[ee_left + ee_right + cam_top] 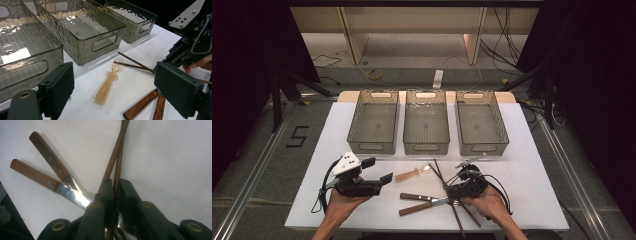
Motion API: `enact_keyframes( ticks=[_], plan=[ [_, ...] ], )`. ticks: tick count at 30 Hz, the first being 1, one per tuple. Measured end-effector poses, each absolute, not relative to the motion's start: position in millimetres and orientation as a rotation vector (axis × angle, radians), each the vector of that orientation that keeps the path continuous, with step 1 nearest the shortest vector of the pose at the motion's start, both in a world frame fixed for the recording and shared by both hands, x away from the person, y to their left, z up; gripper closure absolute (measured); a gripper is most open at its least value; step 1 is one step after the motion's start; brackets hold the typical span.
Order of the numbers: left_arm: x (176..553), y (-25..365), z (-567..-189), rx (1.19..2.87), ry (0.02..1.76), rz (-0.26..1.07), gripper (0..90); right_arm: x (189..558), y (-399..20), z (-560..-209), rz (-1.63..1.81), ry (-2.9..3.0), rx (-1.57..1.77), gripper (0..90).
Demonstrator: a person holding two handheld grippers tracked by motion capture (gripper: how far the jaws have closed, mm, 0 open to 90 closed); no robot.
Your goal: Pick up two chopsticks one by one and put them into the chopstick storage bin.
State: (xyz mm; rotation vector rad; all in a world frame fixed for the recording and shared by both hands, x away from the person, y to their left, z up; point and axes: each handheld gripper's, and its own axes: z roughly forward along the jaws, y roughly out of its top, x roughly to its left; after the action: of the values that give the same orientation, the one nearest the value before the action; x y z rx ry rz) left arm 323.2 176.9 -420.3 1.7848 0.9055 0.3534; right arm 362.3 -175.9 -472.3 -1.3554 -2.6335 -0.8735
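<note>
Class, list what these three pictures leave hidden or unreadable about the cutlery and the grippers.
- Right gripper view: right gripper covers the utensil heads; knife or fork unclear.
- Right gripper view: whether one chopstick or both is pinched.
- High view: chopsticks' middles hidden by that gripper.
- Left gripper view: spoon's embossed lettering too small.

The high view looked forward and down over the whole table. The left gripper view sat low, facing the bins. The right gripper view hung close above the chopsticks, which all views shared.
</note>
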Motion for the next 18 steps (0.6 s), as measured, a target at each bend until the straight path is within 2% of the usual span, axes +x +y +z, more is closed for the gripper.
enact_keyframes(
  ticks=[18],
  plan=[
    [323, 177, -420, 1.784, 0.906, 0.354, 16.0, 365, -193, -462, -0.920, -2.594, -1.417, 86.2]
  ],
)
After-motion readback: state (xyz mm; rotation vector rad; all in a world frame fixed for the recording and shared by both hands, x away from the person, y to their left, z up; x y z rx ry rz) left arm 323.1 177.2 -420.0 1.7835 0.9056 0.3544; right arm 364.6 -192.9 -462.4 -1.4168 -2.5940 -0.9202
